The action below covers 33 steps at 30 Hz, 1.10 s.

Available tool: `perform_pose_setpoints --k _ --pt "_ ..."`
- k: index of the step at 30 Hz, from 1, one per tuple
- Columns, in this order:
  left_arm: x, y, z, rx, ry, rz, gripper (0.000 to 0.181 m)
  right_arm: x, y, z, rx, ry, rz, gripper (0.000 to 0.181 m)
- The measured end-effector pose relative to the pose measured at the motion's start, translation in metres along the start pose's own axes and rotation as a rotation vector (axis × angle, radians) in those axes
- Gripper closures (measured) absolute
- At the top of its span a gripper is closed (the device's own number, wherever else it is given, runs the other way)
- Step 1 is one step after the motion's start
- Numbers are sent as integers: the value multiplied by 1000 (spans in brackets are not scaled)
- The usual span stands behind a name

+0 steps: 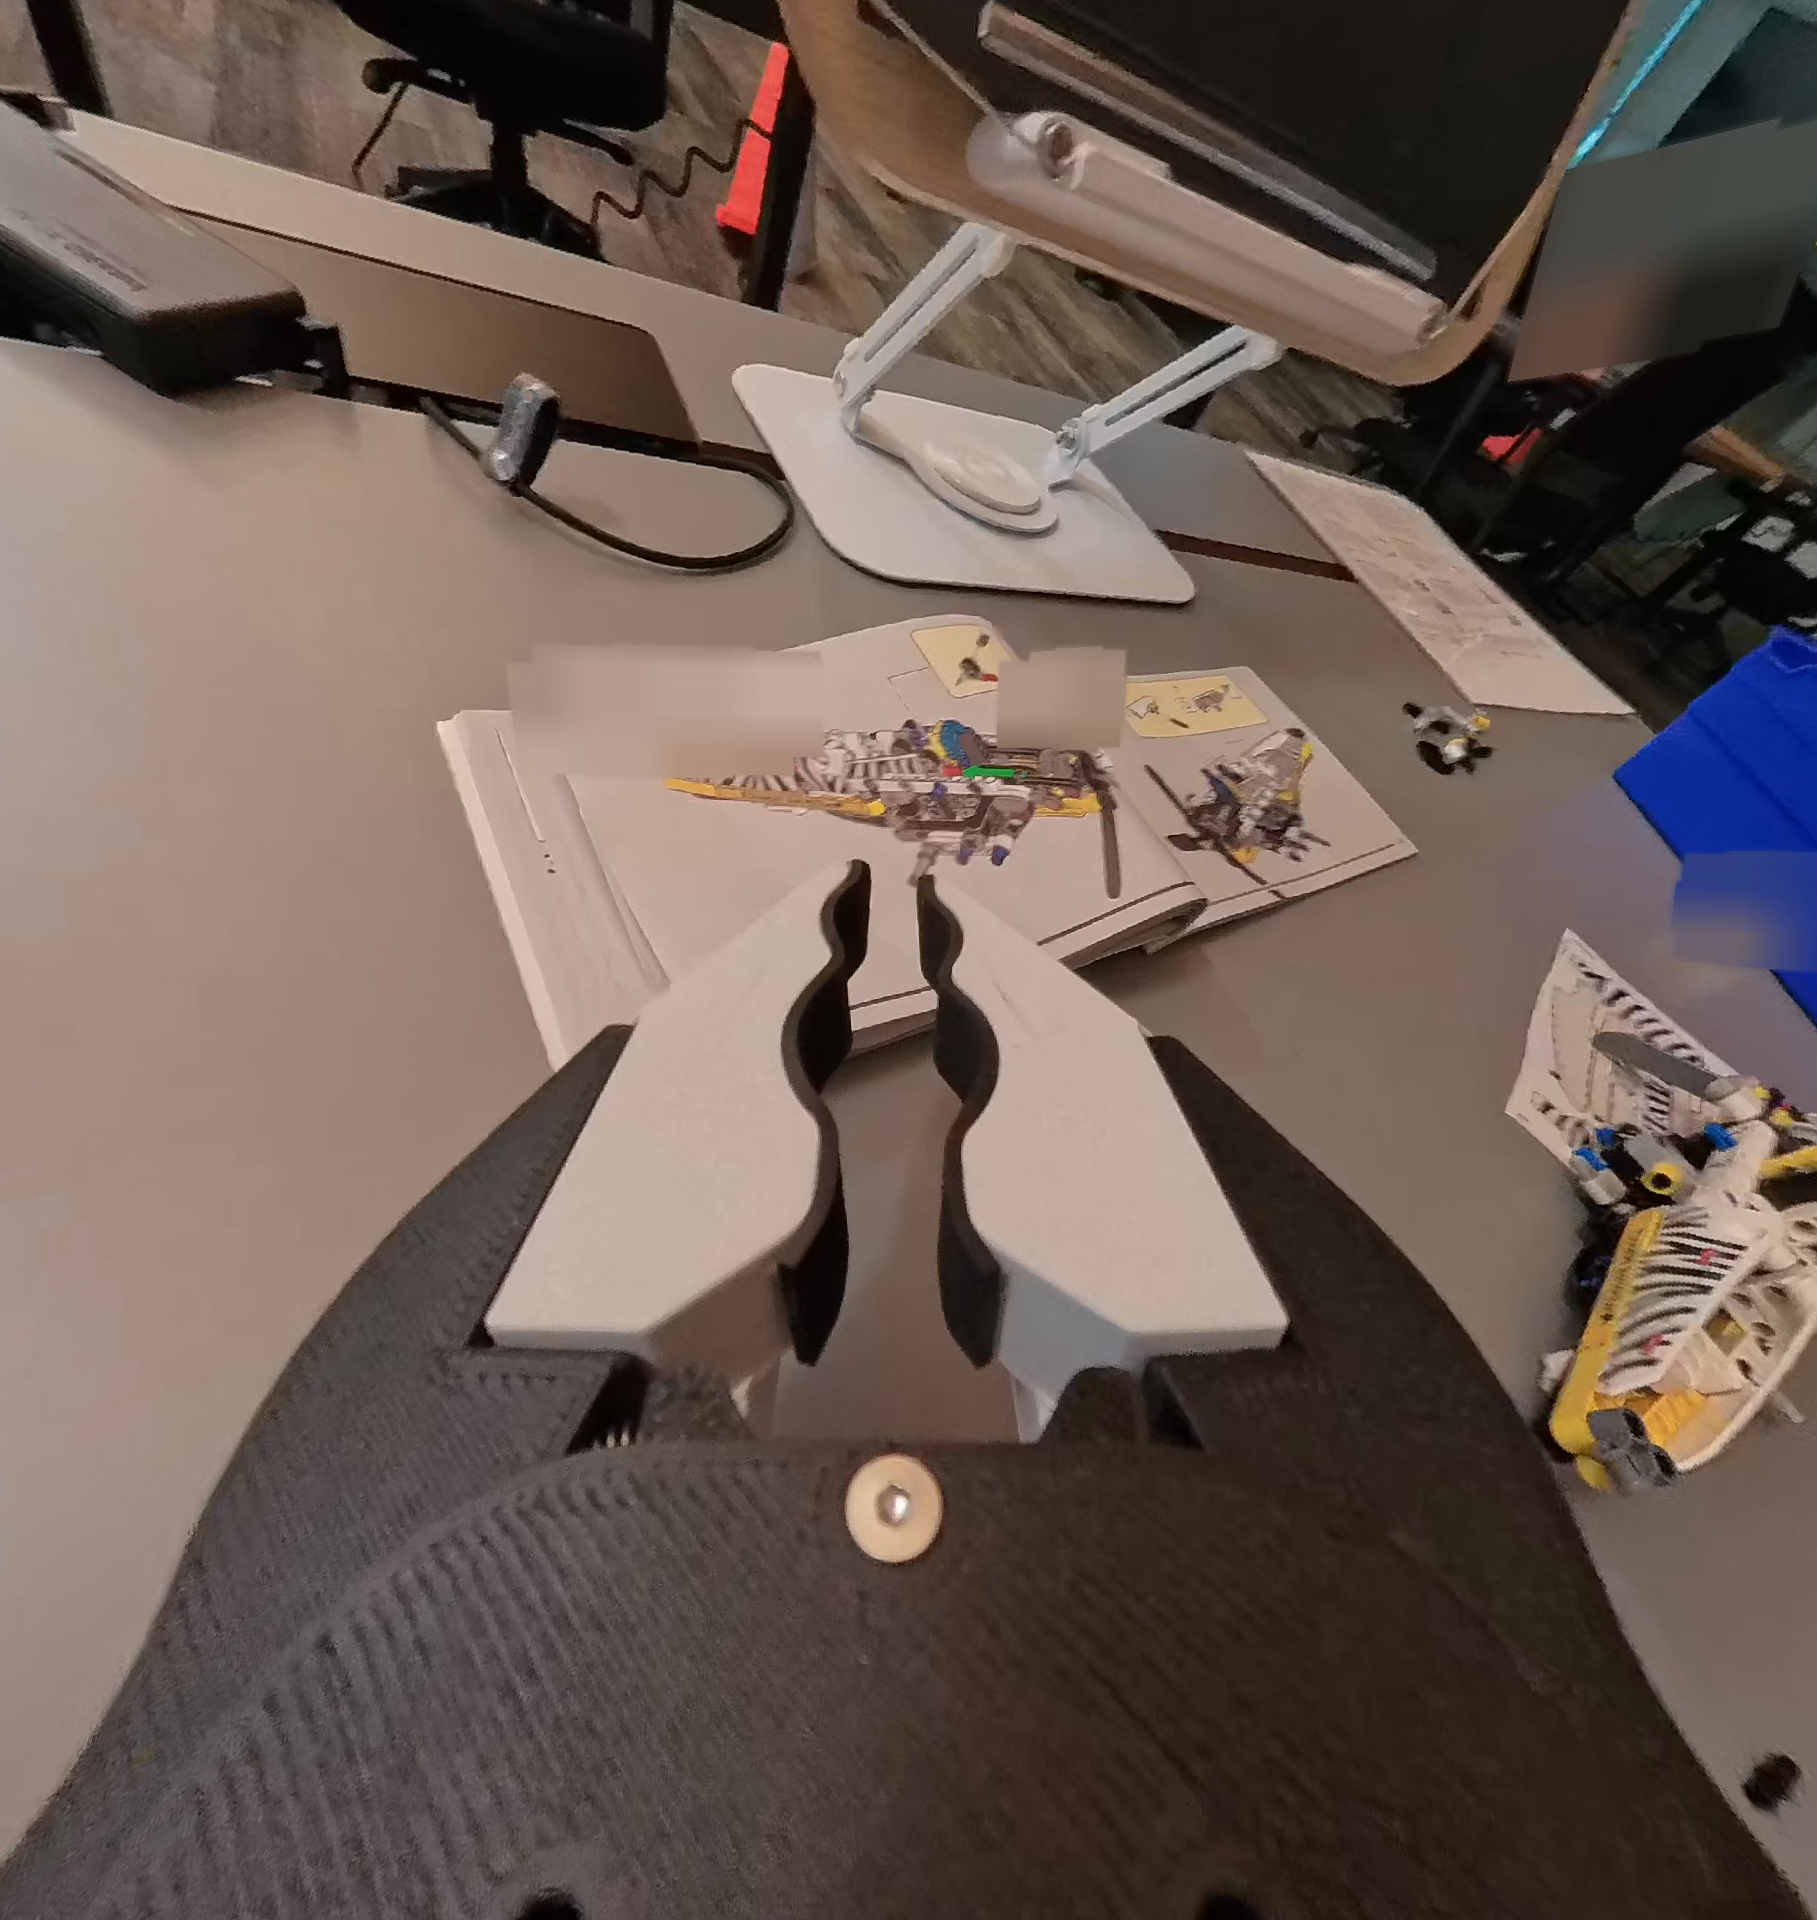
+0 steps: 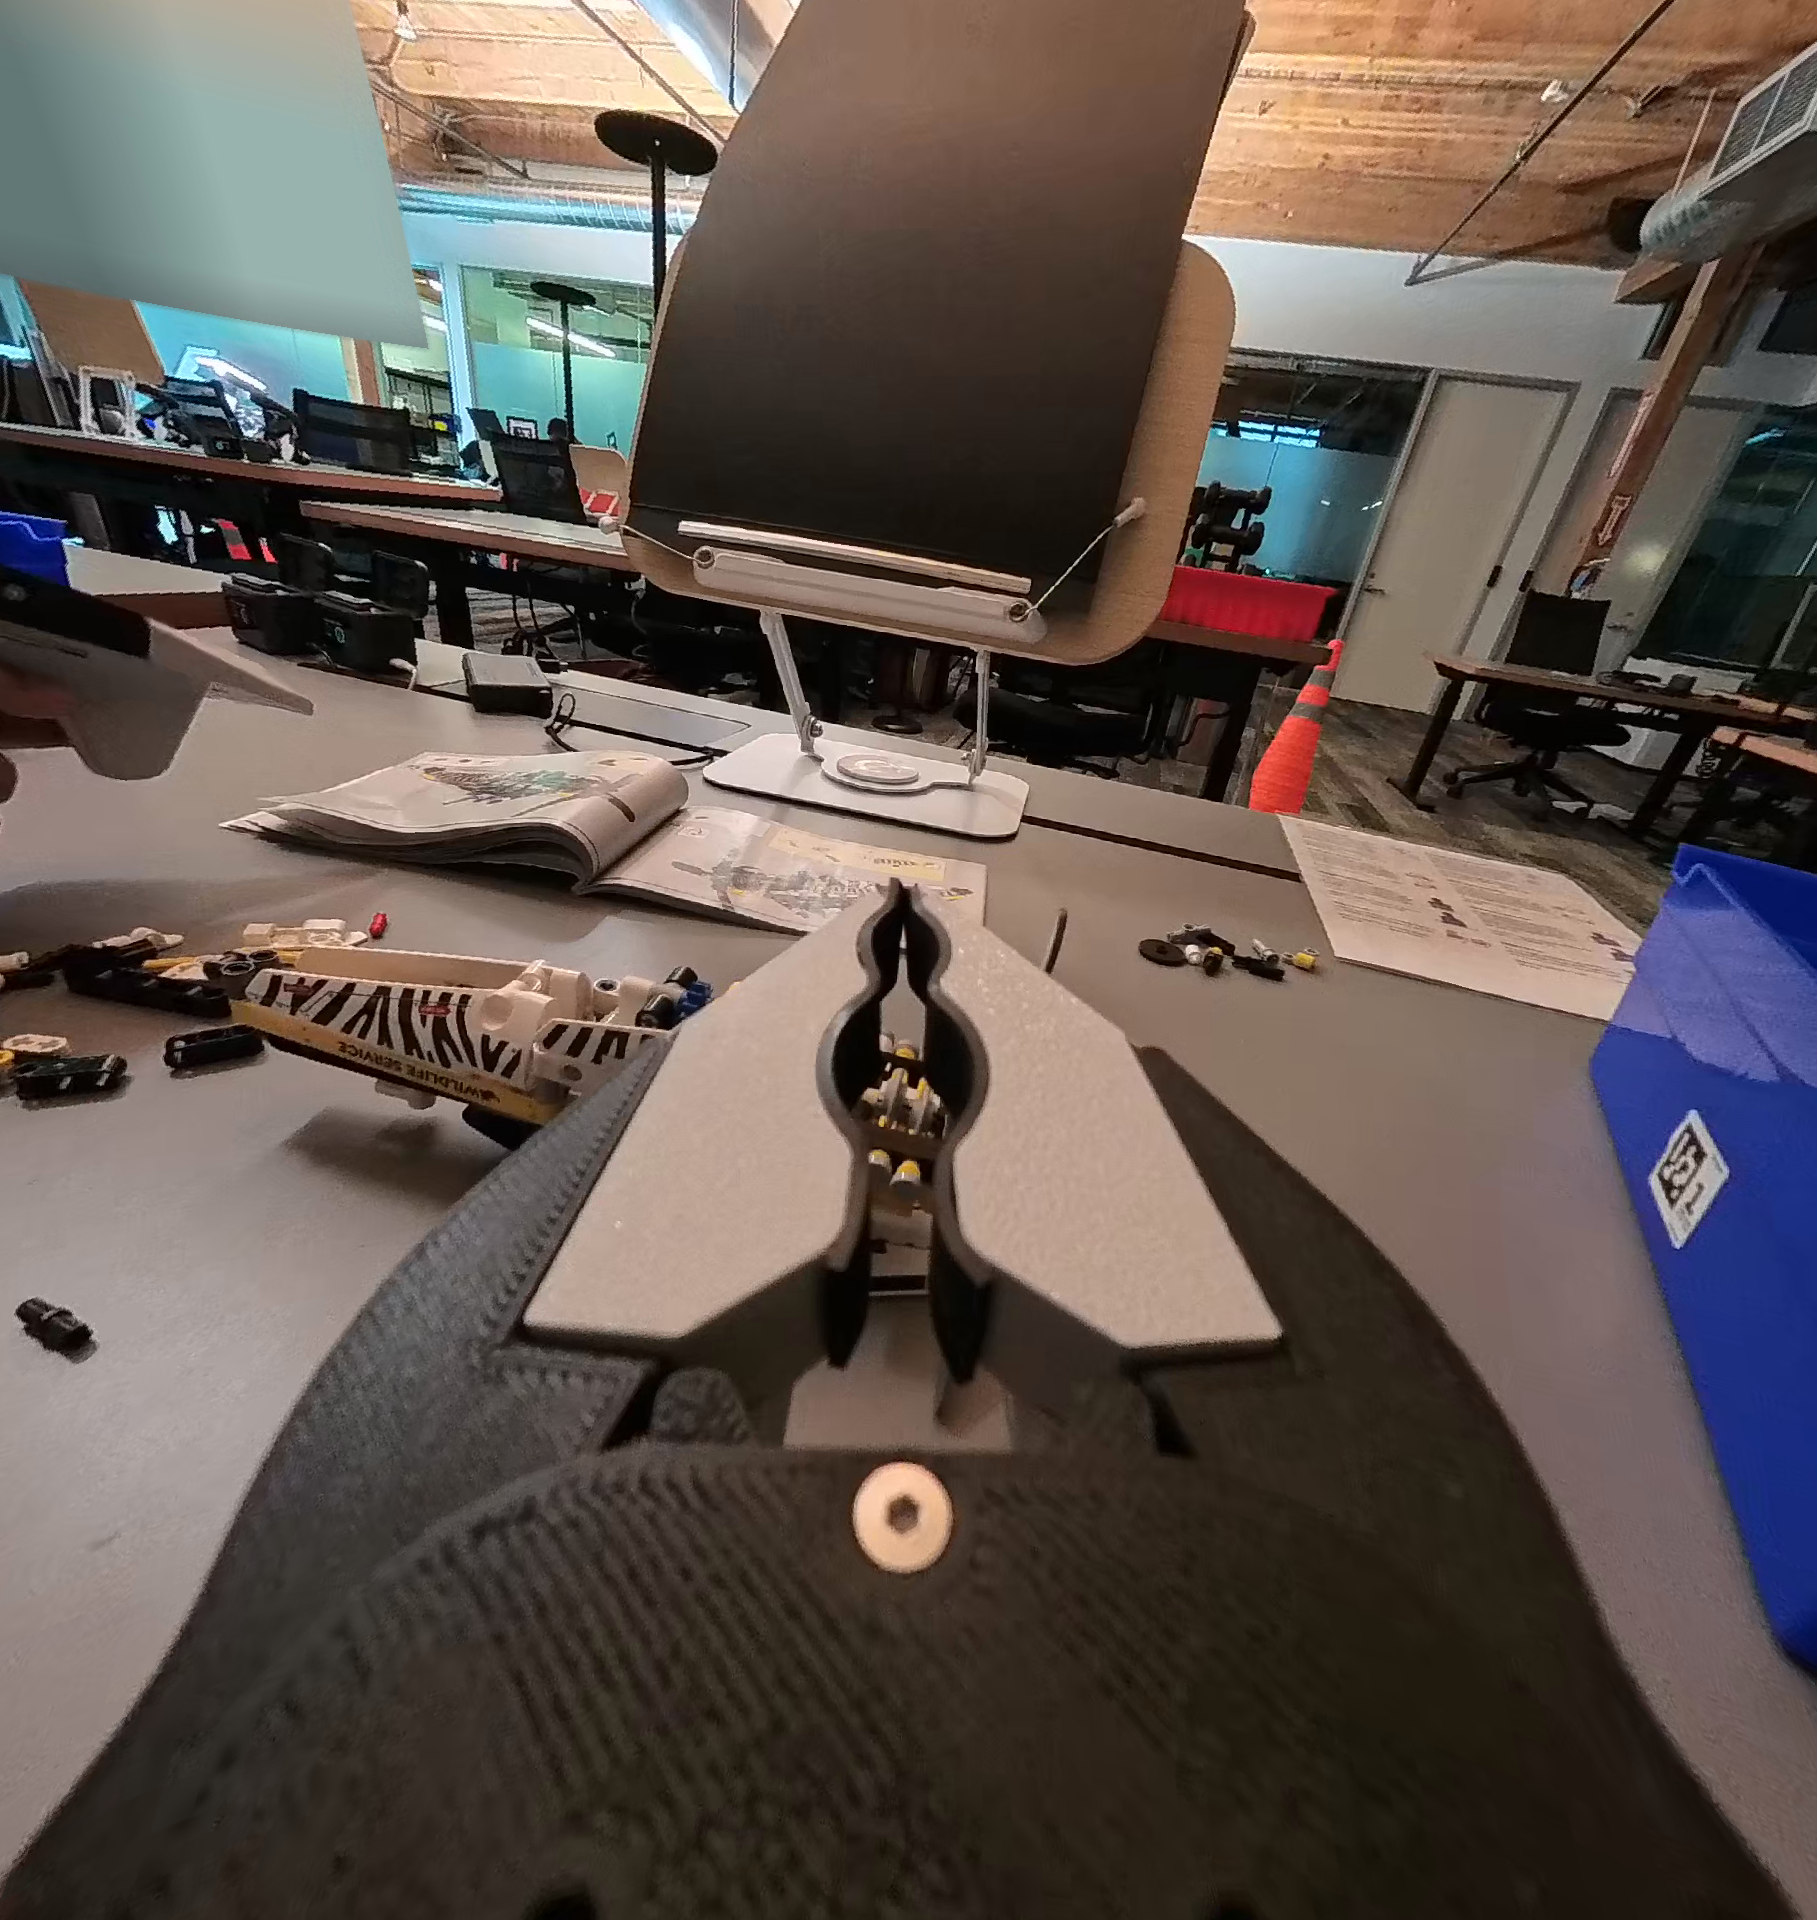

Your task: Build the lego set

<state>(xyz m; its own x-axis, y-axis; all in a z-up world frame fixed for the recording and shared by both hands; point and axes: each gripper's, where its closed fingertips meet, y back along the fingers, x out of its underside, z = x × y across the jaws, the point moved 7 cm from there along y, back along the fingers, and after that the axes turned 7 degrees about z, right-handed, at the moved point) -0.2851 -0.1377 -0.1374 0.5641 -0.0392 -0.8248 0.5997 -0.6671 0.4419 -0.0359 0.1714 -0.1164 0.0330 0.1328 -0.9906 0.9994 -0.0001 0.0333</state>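
Left gripper (image 1: 891,883) slightly apart, empty, over booklet (image 1: 883,831) near edge. Right gripper (image 2: 900,902) pinched together; small lego bit (image 2: 902,1132) between fingers. Blue bin (image 2: 1756,1195) close right.

left wrist view: high, tilted down past fingers (image 1: 831,1039) onto open manual (image 1: 883,831)
right wrist view: low, near level, manual (image 2: 530,821) beyond fingertips
shared: manual, stand (image 1: 966,499) (image 2: 873,790), blue bin (image 1: 1756,769) (image 2: 1756,1195)

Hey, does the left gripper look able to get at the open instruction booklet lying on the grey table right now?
Probably yes. The left gripper, slightly open and empty, points straight at the open instruction booklet, and nothing stands between them on the grey table.
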Motion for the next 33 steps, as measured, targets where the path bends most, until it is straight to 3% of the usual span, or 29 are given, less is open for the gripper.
perform_pose_setpoints --k 10,17,24,29,33 --pt "-4 2 -6 26 -76 -44 181 -4 9 -4 -44 -54 -86 181" --pt "0 7 -26 188 -136 -33 181 -4 12 -9 -56 -103 -118 181" --pt "4 36 -40 227 -185 -175 181 -6 20 -13 -92 -142 -181 181" --pt "-3 90 -34 105 -259 -475 181 -7 21 -15 -122 -178 -213 181" --pt "10 75 -16 150 -191 -378 181 -7 19 -15 -136 -187 -208 180"
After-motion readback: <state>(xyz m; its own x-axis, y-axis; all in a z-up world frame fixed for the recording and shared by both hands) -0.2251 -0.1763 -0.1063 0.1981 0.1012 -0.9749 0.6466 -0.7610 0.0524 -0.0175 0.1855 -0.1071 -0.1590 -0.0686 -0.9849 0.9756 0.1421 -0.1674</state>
